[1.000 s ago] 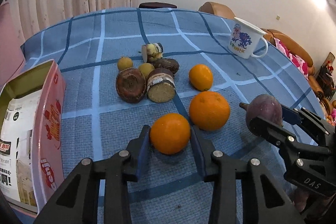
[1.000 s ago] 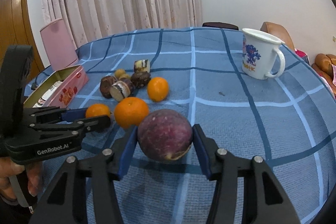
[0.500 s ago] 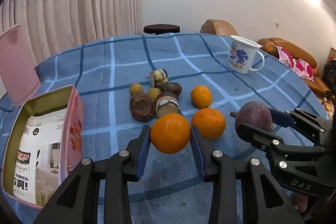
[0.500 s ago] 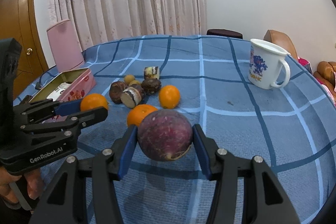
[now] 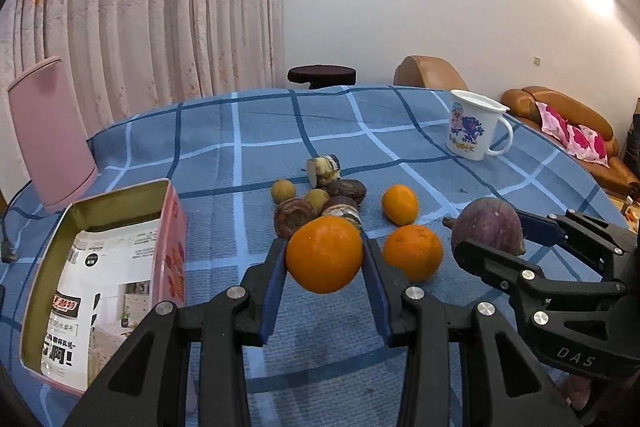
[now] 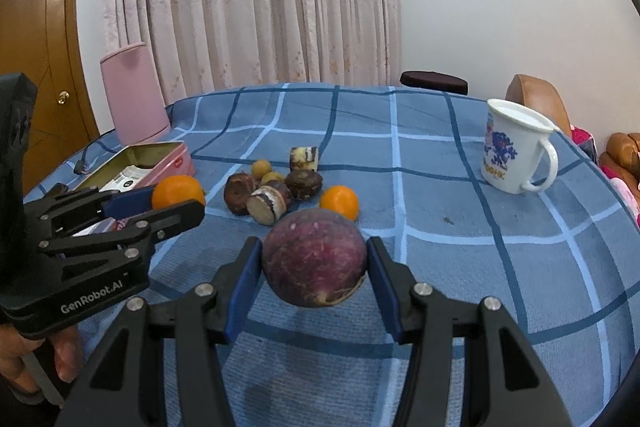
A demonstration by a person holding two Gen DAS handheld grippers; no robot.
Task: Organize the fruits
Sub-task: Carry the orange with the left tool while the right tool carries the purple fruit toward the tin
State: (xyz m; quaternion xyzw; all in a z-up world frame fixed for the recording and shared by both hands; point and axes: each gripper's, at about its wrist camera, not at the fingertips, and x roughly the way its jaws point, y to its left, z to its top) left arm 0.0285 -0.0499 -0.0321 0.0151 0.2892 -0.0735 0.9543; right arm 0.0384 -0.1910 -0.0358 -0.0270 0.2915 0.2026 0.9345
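Note:
My left gripper (image 5: 324, 259) is shut on an orange (image 5: 324, 254) and holds it above the blue checked cloth; it shows in the right wrist view (image 6: 176, 191) too. My right gripper (image 6: 315, 263) is shut on a round purple fruit (image 6: 315, 262), also lifted, seen at the right of the left wrist view (image 5: 489, 227). Two more oranges (image 5: 413, 251) (image 5: 400, 204) lie on the cloth. Behind them sits a cluster of dark brown fruits (image 5: 295, 217), small yellow ones (image 5: 283, 190) and a cut piece (image 5: 323, 169).
An open pink tin box (image 5: 100, 279) with printed paper inside lies at the left. A white printed mug (image 5: 476, 131) stands at the far right. A pink container (image 5: 48, 131) stands at the table's far left edge. Sofas and curtains lie beyond.
Both grippers have risen off the cloth with their fruit held, and the views have tilted up so more of the room shows. The fruits on the cloth have not moved.

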